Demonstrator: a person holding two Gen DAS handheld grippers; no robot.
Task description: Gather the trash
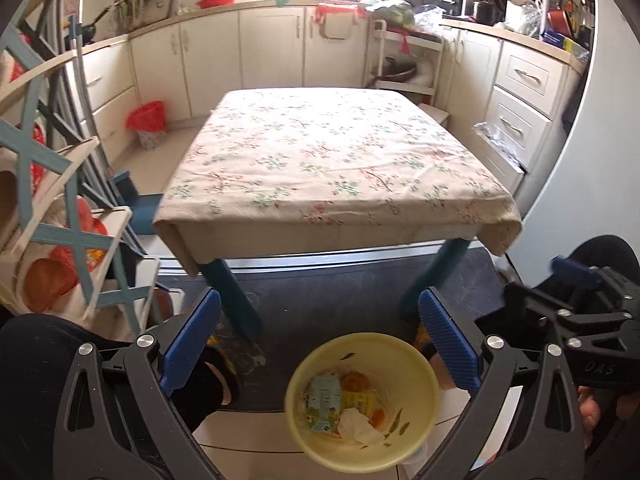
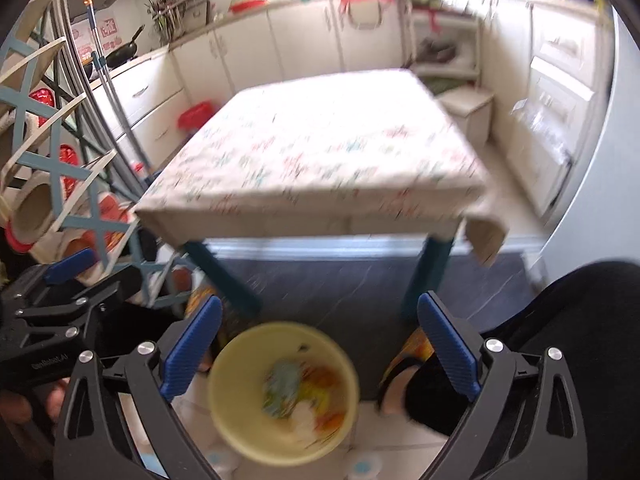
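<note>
Now we keep both grippers, left [image 1: 320, 344] & right [image 2: 320, 344], wide and empty above the near round yellow plastic bin [image 1: 416, 364] w/ wrappers, then check the floral-clothed table [image 1: 332, 152].

Both wrist views tilt down, sharing the bin [image 1: 362, 402] and table [image 1: 328, 160].

Table [image 1: 336, 160] under floral cloth [image 1: 280, 184]. Yellow bin [image 1: 316, 444] on tiled floor [image 1: 248, 424], beside dark mat [image 1: 340, 292].

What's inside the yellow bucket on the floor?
The yellow bucket holds trash: a green-and-white carton, a yellow wrapper, a crumpled white tissue and orange peel pieces. Anything beneath that pile is covered, so it cannot be seen.
</note>
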